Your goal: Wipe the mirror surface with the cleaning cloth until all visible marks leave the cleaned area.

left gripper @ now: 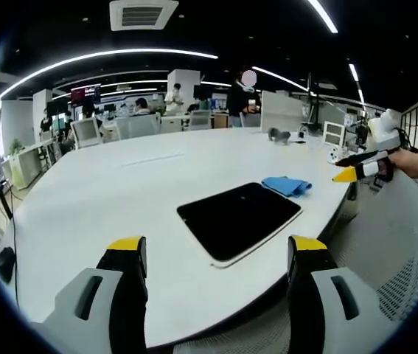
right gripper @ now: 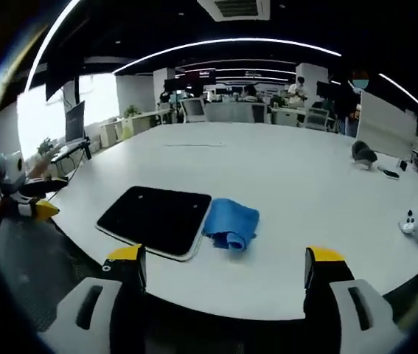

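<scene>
The cloth (right gripper: 230,223) is a small blue rag, crumpled into soft folds, so it should be light and limp and will bunch under the jaws; a raised fold near its middle looks the best place to pinch, leaving enough hanging to press flat. It lies on the white table (right gripper: 290,184), its edge touching or just beside the mirror (right gripper: 155,217). The mirror is a dark, flat, rounded rectangle lying face up near the table's edge; it is likely stiff, slick and breakable, so it may slide under a hard wipe and wants steadying at a rim. Marks on it are too faint to tell

The left gripper (left gripper: 217,259) hangs short of the table with jaws wide, holding nothing. The right gripper (right gripper: 225,268) is likewise spread wide and empty, pointed toward the cloth, well clear of it
</scene>
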A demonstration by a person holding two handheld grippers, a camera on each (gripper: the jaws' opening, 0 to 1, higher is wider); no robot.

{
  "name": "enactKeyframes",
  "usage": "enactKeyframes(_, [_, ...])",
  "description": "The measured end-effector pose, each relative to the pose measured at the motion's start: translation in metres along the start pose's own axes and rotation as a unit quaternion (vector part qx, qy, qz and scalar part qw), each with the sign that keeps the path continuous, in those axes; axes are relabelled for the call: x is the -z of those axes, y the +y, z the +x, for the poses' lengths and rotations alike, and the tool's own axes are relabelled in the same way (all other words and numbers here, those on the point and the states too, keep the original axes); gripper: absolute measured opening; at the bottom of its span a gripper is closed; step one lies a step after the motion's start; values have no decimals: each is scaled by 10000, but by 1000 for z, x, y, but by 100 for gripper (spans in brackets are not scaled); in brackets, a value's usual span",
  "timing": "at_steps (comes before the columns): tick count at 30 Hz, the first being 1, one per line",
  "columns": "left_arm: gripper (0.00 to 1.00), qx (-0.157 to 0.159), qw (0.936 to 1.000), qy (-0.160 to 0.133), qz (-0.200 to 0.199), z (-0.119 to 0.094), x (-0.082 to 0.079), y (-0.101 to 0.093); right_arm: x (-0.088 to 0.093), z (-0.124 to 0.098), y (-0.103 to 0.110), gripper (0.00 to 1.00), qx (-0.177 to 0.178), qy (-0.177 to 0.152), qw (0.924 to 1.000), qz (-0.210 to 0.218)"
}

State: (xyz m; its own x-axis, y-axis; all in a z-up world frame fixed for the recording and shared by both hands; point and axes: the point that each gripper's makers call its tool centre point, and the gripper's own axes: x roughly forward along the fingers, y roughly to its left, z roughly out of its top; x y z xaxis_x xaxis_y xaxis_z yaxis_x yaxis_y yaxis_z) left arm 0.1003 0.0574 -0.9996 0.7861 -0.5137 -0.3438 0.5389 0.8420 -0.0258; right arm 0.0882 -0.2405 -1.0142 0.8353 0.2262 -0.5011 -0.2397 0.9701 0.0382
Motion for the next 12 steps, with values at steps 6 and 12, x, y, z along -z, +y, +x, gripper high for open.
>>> enactKeyframes(6, [77,-12,10000,-17,7,0,-1,0,-2,2,-4,89,-72,-88,9999,59])
enactKeyframes(12, [77,186,9998,71,92,0,-1,-8,0,5,-1,95,-241,-43,9997,0])
